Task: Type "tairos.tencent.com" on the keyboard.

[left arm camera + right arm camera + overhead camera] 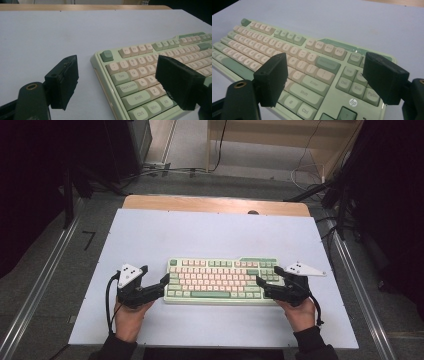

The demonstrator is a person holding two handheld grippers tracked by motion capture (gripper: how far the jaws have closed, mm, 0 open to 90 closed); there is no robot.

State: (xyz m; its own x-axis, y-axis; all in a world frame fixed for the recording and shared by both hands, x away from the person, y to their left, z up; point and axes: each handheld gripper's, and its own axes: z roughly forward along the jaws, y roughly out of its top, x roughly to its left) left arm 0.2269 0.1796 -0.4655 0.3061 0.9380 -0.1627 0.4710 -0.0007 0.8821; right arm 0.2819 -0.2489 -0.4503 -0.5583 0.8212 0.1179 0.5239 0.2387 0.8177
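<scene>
Left gripper [116, 83]: black jaws spread wide, straddling the pale green plastic keyboard [222, 280]'s left edge.
Right gripper [324, 78]: jaws spread wide above its right end.

I count one keyboard [222, 281] at centre frame; two grippers, the left gripper [159, 283] lower left, the right gripper [264, 283] lower right; two hands; one counter [200, 235] beneath.

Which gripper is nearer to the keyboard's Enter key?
Right. The right gripper sits open over the keyboard's right end, beside the Enter key; the left gripper is at the opposite, left end.
</scene>
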